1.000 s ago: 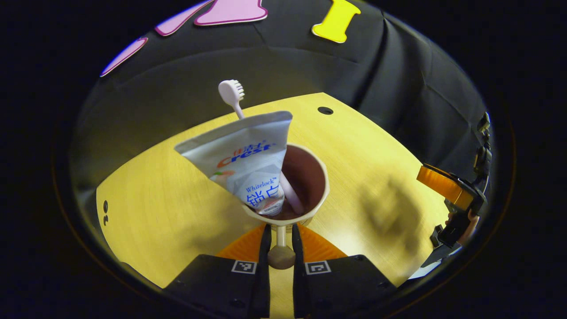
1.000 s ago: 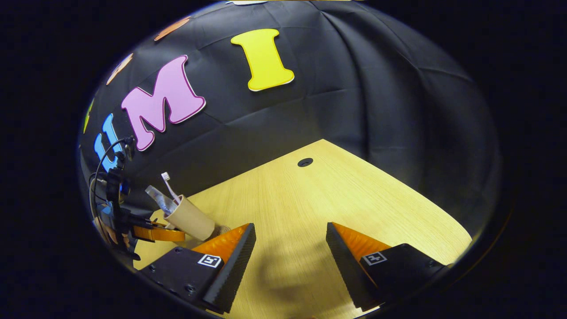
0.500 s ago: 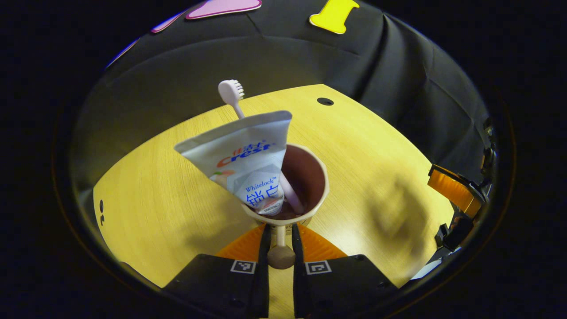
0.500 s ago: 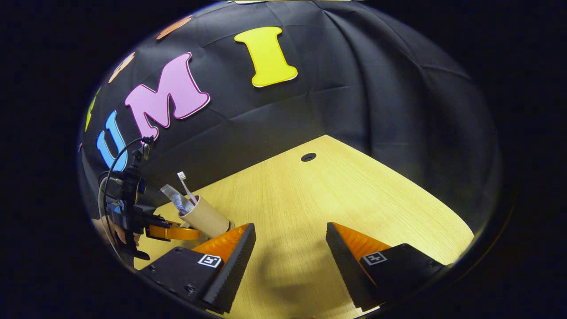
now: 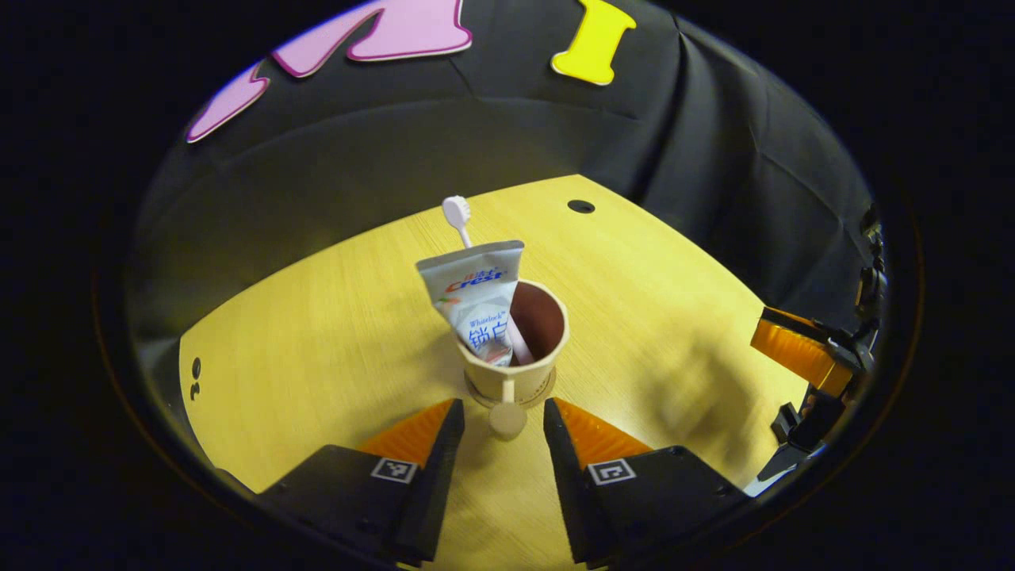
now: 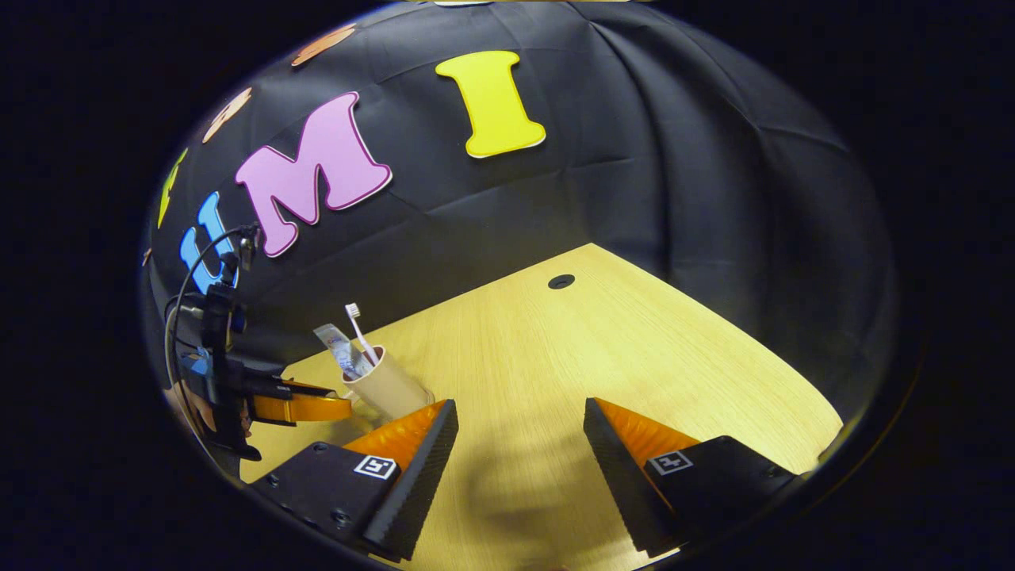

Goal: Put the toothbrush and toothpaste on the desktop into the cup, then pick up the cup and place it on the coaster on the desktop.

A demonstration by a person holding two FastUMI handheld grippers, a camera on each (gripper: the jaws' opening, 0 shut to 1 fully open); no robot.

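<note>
A beige cup [image 5: 515,366] stands upright on a round coaster [image 5: 549,388] in the middle of the wooden desk [image 5: 317,357]. A toothpaste tube [image 5: 476,297] and a pale toothbrush [image 5: 457,214] stick up out of it. My left gripper [image 5: 503,412] is open just short of the cup, and the cup's knobbed handle [image 5: 507,419] lies loose between its fingertips. In the right gripper view the cup [image 6: 390,386] with the toothbrush [image 6: 358,327] shows at the left, the left gripper [image 6: 297,408] beside it. My right gripper [image 6: 519,412] hangs open over bare desk with nothing in it.
A round cable hole [image 5: 581,206] sits near the desk's far edge, against the black cloth wall. The right gripper [image 5: 801,357] and the hand holding it show at the right edge of the left gripper view. Two small dark holes [image 5: 194,373] mark the desk's left side.
My left gripper opened, let go of the cup's handle and drew back. The cup now stands farther off on the coaster. The right gripper barely shifted.
</note>
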